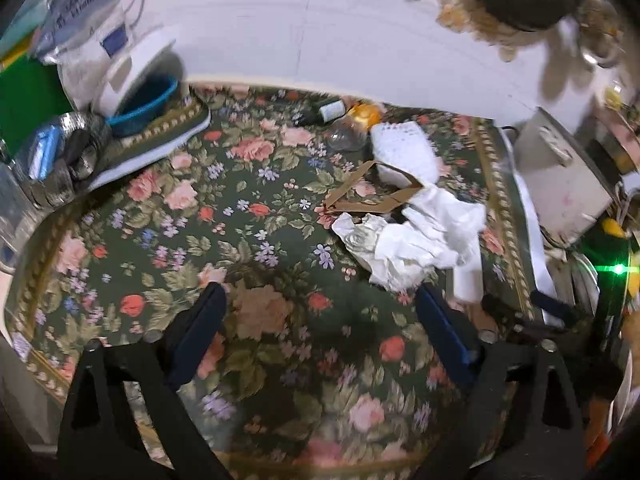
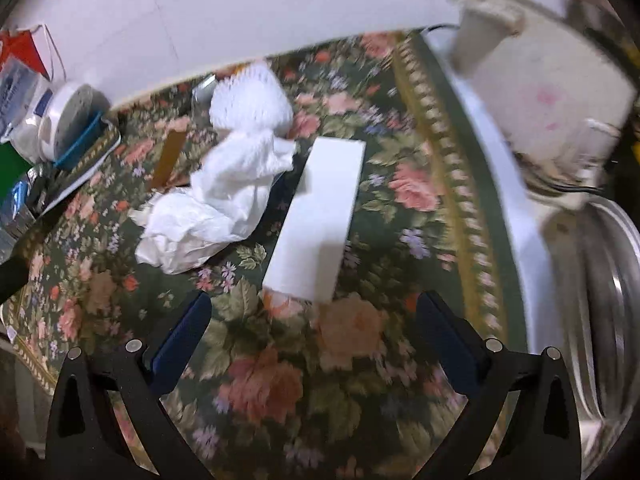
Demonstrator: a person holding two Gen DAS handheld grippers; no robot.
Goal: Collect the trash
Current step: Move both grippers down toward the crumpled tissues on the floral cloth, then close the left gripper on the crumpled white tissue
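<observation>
Since nothing has yet been gathered, the trash is seen lying loose on the floral tabletop (image 1: pixel 256 208): crumpled tissue (image 1: pixel 420 240), a white box (image 2: pixel 320 220) just beside it, cardboard strips (image 1: pixel 372 196) touching the tissue's far edge, and a white mesh wad (image 2: pixel 250 100) behind. An empty-looking clear jar (image 1: pixel 348 134) with an orange lid lies tipped near the wall. The left gripper (image 1: pixel 320 320) is held spread wide over bare cloth, nothing between its fingers; the right gripper (image 2: pixel 314 328) is likewise wide and empty, lined up just short of the box, probably so that it can be taken first. A blue basket (image 1: pixel 148 106) at the far left holds a white appliance; no bin is visible.
</observation>
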